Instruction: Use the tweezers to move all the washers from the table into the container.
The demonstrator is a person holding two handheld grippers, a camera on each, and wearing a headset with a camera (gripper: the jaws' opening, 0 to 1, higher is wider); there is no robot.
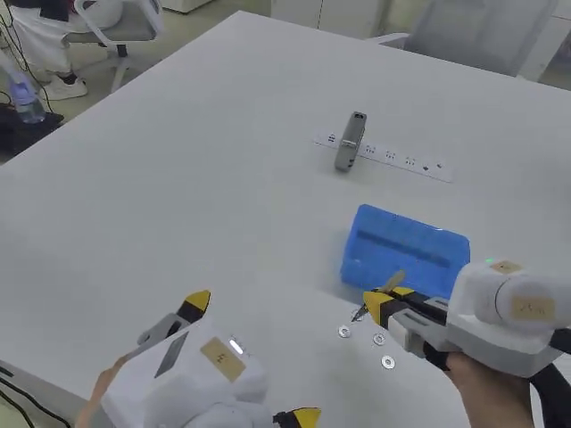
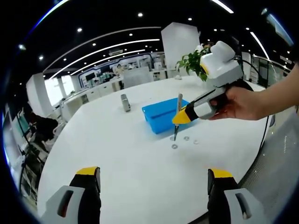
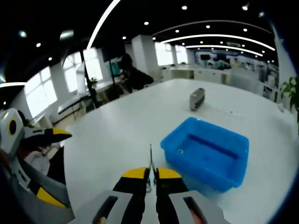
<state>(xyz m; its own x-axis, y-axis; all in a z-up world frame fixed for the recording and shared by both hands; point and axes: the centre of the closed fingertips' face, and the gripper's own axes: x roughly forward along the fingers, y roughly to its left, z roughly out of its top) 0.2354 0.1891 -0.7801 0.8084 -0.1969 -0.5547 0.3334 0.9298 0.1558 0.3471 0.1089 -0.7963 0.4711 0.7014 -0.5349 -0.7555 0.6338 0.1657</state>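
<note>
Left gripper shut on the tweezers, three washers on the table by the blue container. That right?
Not quite: it is the right gripper that is shut on the tweezers, as the right gripper view shows; the left gripper is open and holds nothing. Three washers do lie on the table by the blue container.

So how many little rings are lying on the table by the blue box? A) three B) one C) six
A: three washers lie on the table just outside the blue container, by the tip of the tweezers.
</note>
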